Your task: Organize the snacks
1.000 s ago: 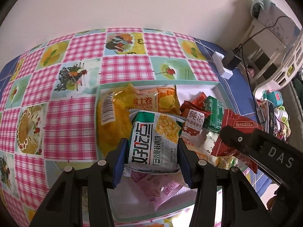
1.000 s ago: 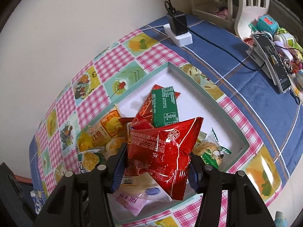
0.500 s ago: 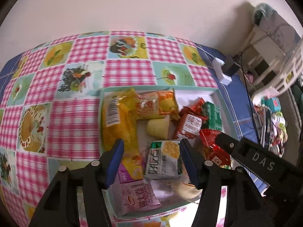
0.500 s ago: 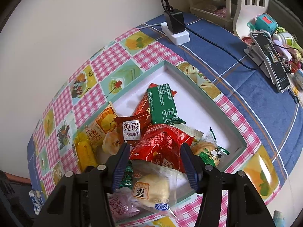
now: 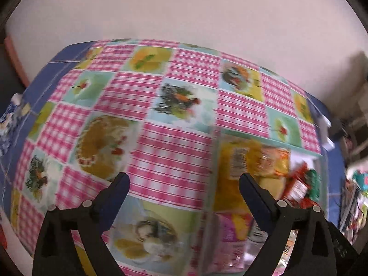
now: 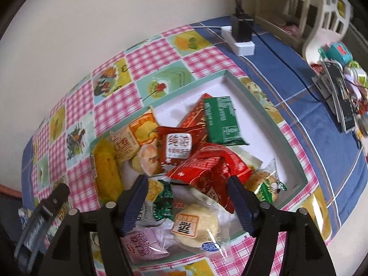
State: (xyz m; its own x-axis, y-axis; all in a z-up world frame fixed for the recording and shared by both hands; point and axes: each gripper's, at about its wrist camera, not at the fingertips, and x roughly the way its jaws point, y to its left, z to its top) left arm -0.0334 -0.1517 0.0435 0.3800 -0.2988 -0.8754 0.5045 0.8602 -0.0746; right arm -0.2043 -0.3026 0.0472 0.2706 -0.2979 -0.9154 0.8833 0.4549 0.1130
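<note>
A shallow green-rimmed tray (image 6: 253, 105) on the checked tablecloth holds a heap of snack packets. On top lie a red packet (image 6: 207, 170), a green packet (image 6: 220, 119), a yellow packet (image 6: 105, 168) and a clear-wrapped bun (image 6: 195, 225). My right gripper (image 6: 186, 184) hovers over the heap, jaws opening, the red packet lying loose beneath them with neither pad pressing on it. My left gripper (image 5: 182, 181) hangs over bare tablecloth left of the tray (image 5: 264, 138), jaws opening wide with nothing between them. The left wrist view is blurred.
A white power strip with a black adapter (image 6: 241, 36) and its cable lie behind the tray on the blue cloth. At the far right, a phone on a stand (image 6: 340, 96) and small clutter. A white shelf unit (image 6: 322, 11) stands by the wall.
My left gripper let its green-and-white packet drop into the tray, then swung left over the tablecloth. My right gripper released the red packet onto the heap. Both jaws widened.
</note>
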